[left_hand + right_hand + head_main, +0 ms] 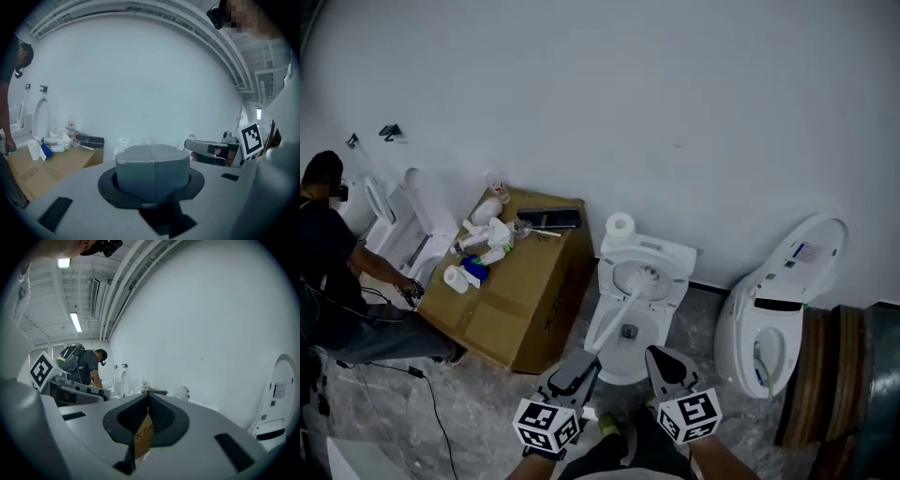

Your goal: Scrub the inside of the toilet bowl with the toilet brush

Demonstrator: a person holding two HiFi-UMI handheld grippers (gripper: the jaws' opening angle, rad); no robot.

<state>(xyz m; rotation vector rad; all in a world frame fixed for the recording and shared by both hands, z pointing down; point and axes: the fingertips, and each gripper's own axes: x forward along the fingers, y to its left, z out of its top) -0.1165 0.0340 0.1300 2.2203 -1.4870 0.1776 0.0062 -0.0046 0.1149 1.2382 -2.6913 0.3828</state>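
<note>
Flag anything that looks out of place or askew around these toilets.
The second toilet on the right leans tilted rather than standing level. The toilet brush lies loose in the middle toilet bowl, its handle resting on the rim.

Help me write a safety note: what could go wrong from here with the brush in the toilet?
1. The white long-handled toilet brush lies in the white ceramic toilet bowl, handle reaching the front rim, unheld. The left gripper and right gripper both have jaws together; a clumsy grab could knock the brush to the floor.
2. The white toilet paper roll stands on the tank behind the bowl; a wide stroke could topple it in.
</note>
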